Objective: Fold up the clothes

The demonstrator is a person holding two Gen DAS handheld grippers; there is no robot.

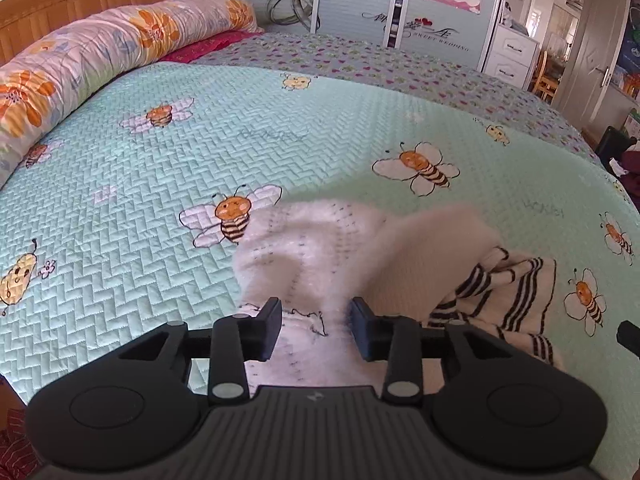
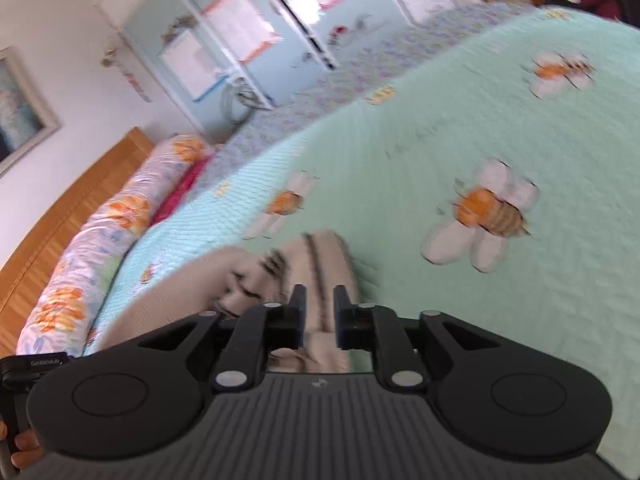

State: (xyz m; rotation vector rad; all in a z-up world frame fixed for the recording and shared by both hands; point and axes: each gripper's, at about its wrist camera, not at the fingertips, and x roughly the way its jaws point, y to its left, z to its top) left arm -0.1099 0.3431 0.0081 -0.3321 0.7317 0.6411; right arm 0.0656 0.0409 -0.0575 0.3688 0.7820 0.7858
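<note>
The folding looks hardly begun: the striped garment [image 1: 400, 248] lies crumpled on the bed [image 1: 200, 152]. Left gripper [image 1: 316, 328] jaws stand wide open over the cloth; right gripper [image 2: 319, 316] jaws are narrowly parted, grasp unclear.

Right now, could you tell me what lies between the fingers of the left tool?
White garment fabric fills the gap of the open left tool, seen in the left wrist view; the fingers do not pinch it.
</note>
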